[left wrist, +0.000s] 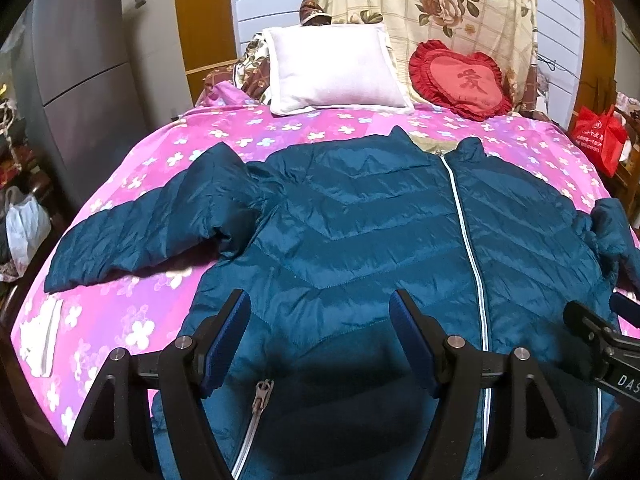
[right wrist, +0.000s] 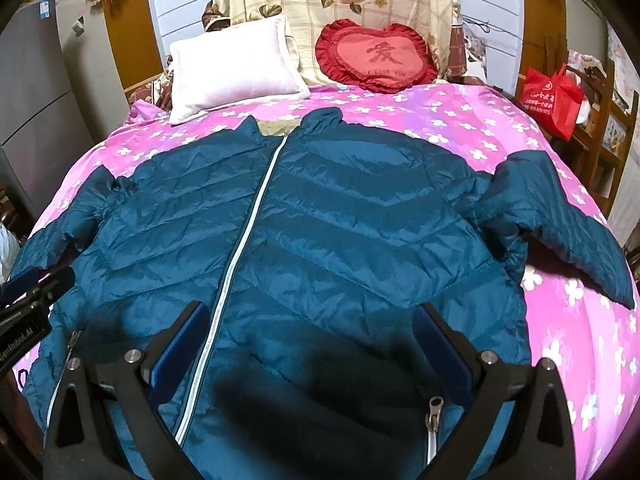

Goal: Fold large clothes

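A teal quilted puffer jacket (left wrist: 360,220) lies flat, front up and zipped, on a pink flowered bedsheet (left wrist: 120,320); its collar points to the pillows. It also shows in the right wrist view (right wrist: 340,220). Both sleeves spread outward, the left one (left wrist: 132,232) and the right one (right wrist: 560,220). My left gripper (left wrist: 320,320) is open and empty above the jacket's lower left hem, near a pocket zipper pull (left wrist: 262,394). My right gripper (right wrist: 310,332) is open and empty above the lower right hem, by another pocket zipper pull (right wrist: 434,412).
A white pillow (left wrist: 336,68) and a red heart cushion (left wrist: 460,80) lie at the head of the bed. A grey fridge (left wrist: 80,72) stands left, a red bag (left wrist: 598,136) right. A white cloth (left wrist: 40,340) lies at the bed's left edge.
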Available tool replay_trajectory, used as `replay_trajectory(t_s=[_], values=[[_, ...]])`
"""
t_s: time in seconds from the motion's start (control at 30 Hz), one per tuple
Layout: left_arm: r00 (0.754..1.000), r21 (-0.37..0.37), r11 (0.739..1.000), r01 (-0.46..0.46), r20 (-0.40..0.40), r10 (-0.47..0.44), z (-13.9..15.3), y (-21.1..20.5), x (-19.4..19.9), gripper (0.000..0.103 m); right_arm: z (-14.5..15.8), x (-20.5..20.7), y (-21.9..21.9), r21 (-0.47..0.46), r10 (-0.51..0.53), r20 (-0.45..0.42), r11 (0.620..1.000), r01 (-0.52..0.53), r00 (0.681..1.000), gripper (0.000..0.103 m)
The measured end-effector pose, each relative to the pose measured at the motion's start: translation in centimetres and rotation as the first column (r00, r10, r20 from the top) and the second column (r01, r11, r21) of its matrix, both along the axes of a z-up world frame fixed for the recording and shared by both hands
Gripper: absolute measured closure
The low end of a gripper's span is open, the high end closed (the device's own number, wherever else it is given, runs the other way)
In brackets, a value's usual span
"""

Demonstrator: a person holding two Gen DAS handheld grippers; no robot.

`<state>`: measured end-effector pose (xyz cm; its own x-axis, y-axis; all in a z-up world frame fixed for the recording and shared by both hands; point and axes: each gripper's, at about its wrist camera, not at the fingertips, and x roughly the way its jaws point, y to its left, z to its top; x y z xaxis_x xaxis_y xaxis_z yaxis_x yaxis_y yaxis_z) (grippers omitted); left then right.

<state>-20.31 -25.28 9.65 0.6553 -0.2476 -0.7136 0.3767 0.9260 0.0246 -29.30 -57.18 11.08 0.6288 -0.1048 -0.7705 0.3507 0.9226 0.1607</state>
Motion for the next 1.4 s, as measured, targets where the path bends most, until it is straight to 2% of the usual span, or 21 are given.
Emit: replay_trajectory(t_s=[0.23, 0.63, 1.4], values=[[1.0, 0.014, 1.0, -0.004, -0.002, 0.004, -0.7, -0.2, 1.1, 0.052, -0.4, 1.7, 0.4, -0.013, 0.008, -0.008, 1.0, -0.008, 1.0, 0.0], [0.999, -0.006, 1.0, -0.028, -0.032, 0.028, -2.0, -0.2, 3.0, 0.052, -1.1, 3.8, 1.9, -0.024, 0.021, 0.003, 0.999, -0.021, 1.0, 0.0], [0.998, -0.019, 0.999, -0.041, -0.054, 0.04, -3.1, -0.1, 4.5, 0.052, -3.1, 5.7, 1.9, -0.003, 0.003, -0.013, 1.0, -0.003, 1.0, 0.0]])
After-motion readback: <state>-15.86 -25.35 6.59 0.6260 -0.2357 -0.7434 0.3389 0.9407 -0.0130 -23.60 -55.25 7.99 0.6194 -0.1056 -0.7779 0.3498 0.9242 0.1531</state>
